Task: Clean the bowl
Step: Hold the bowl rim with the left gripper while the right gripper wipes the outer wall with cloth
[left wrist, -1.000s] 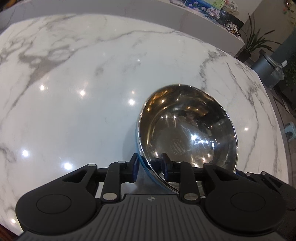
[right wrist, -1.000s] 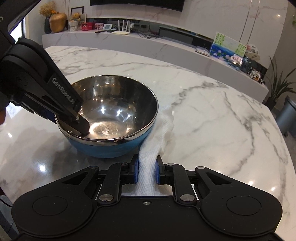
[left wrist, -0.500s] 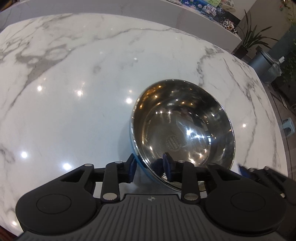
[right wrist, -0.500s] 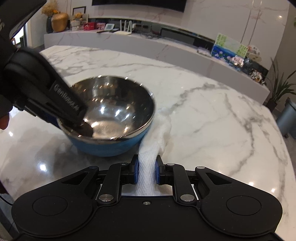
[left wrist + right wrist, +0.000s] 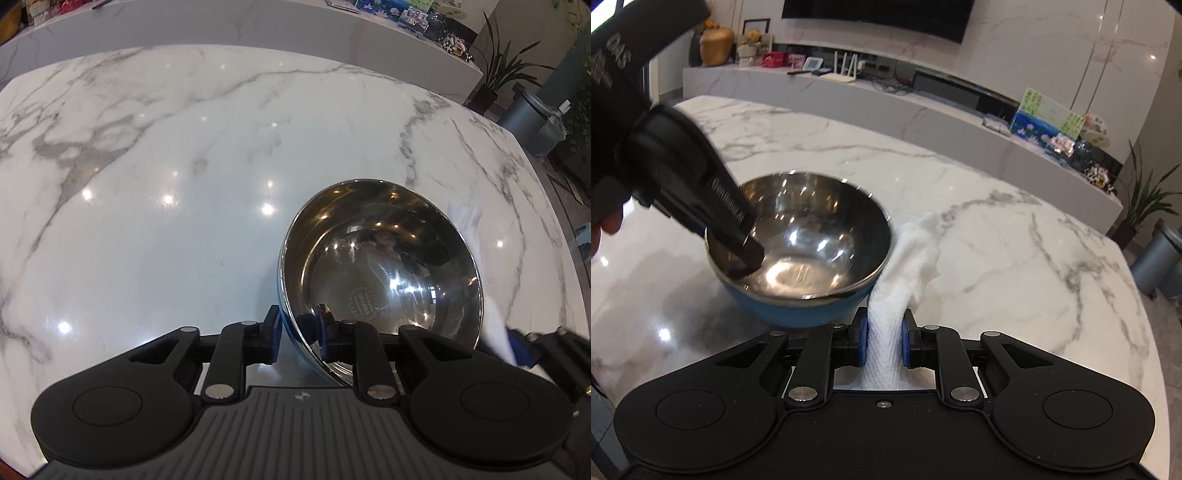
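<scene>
Room: a living space with a long marble ledge (image 5: pixel 923 99) behind, holding small ornaments and a painted picture; a potted plant (image 5: pixel 1141 206) and a grey bin (image 5: pixel 1160 258) stand at the right.
Surface: a glossy white marble table (image 5: pixel 166 229) with grey veins.
Bowl: a steel bowl (image 5: pixel 801 251) with a blue outside sits on the table, tilted slightly.
Left gripper: the left gripper (image 5: pixel 298 334) straddles the bowl's near rim, one pad outside on the blue wall, the other inside on the steel. Its jaws have just been closing and now pinch the rim, narrow.
Right gripper: the right gripper (image 5: pixel 884 345) is clamped tight on a white paper towel (image 5: pixel 905 273).
Towel and bowl: the towel rises just beside the bowl's right wall, touching it, outside the bowl.
</scene>
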The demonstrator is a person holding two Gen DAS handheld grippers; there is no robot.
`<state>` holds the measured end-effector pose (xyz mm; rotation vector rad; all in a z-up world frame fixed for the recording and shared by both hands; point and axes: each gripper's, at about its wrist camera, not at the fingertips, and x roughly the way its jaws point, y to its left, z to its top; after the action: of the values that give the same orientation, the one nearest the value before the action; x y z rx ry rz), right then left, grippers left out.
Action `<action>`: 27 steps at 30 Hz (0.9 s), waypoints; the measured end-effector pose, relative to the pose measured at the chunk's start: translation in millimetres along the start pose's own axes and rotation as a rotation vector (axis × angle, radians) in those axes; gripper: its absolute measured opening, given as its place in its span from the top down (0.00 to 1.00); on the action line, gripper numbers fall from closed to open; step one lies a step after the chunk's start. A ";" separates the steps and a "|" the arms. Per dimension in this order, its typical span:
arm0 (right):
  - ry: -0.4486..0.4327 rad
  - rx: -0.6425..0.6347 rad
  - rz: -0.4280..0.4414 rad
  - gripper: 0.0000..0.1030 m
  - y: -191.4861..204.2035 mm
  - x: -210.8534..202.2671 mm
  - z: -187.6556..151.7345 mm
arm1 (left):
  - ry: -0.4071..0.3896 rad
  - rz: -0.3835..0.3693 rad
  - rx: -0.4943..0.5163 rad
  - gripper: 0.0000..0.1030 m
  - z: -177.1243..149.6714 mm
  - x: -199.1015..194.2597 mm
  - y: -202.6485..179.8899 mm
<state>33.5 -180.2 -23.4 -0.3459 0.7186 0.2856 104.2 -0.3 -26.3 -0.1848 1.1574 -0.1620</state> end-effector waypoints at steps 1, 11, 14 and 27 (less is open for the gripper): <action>0.010 0.000 0.008 0.85 1.5 2.1 -1.8 | 0.010 -0.007 -0.013 0.72 -1.2 1.1 0.3; 0.039 -0.010 0.046 0.85 8.5 1.3 -10.9 | 0.023 -0.017 -0.013 0.67 -6.4 3.4 -4.2; 0.025 0.005 0.022 0.85 -0.3 0.3 -9.1 | 0.016 -0.016 0.008 0.73 -5.1 1.8 -2.1; -0.052 -0.011 0.016 0.85 -8.5 -9.8 -1.4 | 0.029 0.047 0.175 0.81 4.5 -2.6 -12.9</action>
<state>28.8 -189.8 -16.0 -0.3421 0.6688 0.3133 106.9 -12.0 -19.3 -0.0004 1.1692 -0.2245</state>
